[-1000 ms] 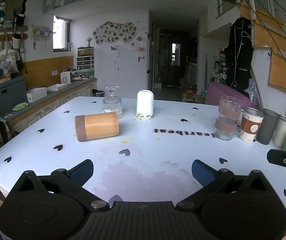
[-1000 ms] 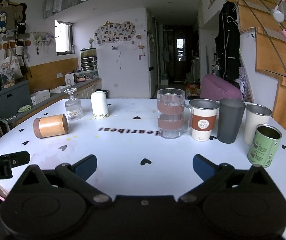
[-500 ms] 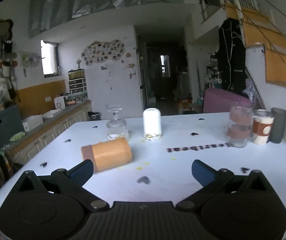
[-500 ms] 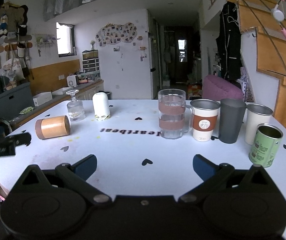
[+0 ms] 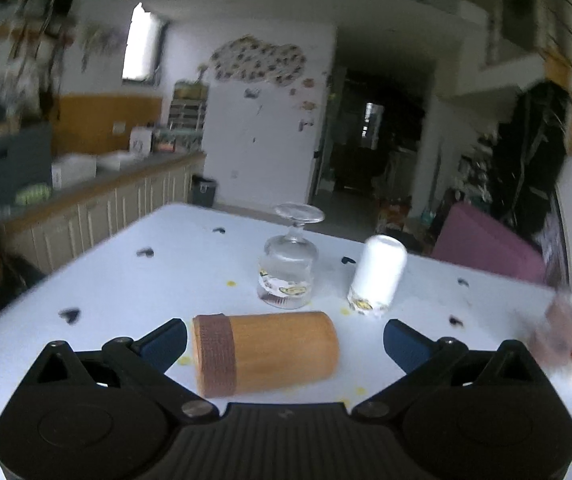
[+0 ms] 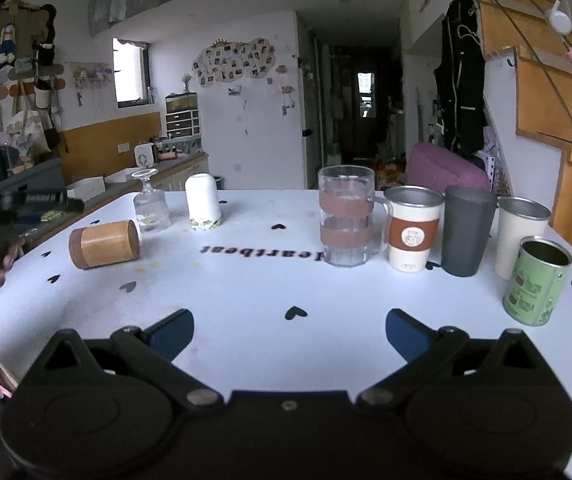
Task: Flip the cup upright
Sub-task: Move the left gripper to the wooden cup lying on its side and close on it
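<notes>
Two risks ahead — rolling and knocking. Wooden cup [image 5: 265, 353] lying sideways on worktop [image 5: 134, 280], between left gripper [image 5: 285, 338] fingers spread apart; inverted glass [image 5: 290, 264] close behind. Right gripper [image 6: 289, 330] agape, idle.

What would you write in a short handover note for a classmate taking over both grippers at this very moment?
Left gripper: open, jaws either side of the wooden cup, not closed on it.
Right gripper: open, empty, over bare table.
Wooden cup lies on its side, banded end to the left; the upside-down stemmed glass and white cup stand behind it.
Done: approach only. Left: close on the cup, stand it upright, release.
</notes>
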